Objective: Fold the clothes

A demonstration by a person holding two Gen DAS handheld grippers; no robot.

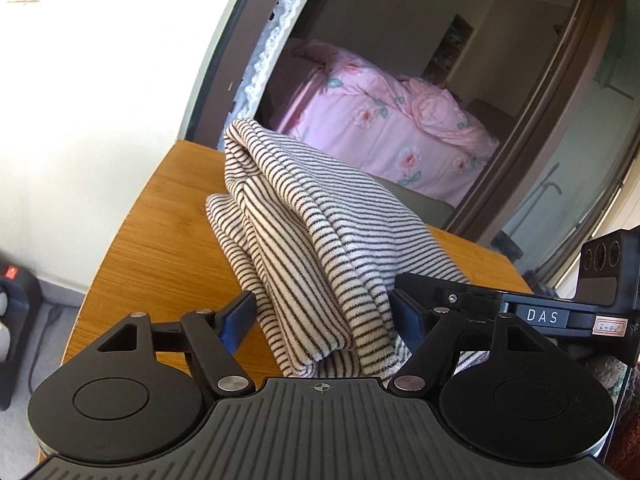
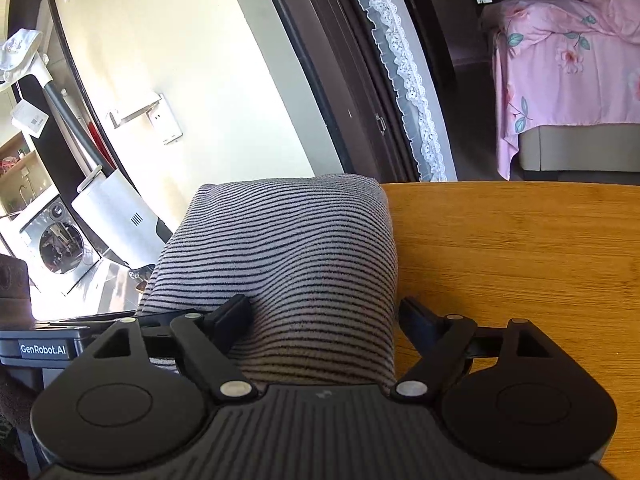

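Folded striped knit garment (image 1: 304, 232) — soft, ribbed

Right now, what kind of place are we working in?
Most likely a home: a bed with pink floral bedding shows through the doorway, a washing machine stands off to the side, and the striped garment lies folded on a wooden table.

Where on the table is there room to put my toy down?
The round wooden table is bare right of the folded striped garment, out to its rim. A second bare strip lies on the cloth's other side. The near edge is crowded: both grippers straddle the cloth.
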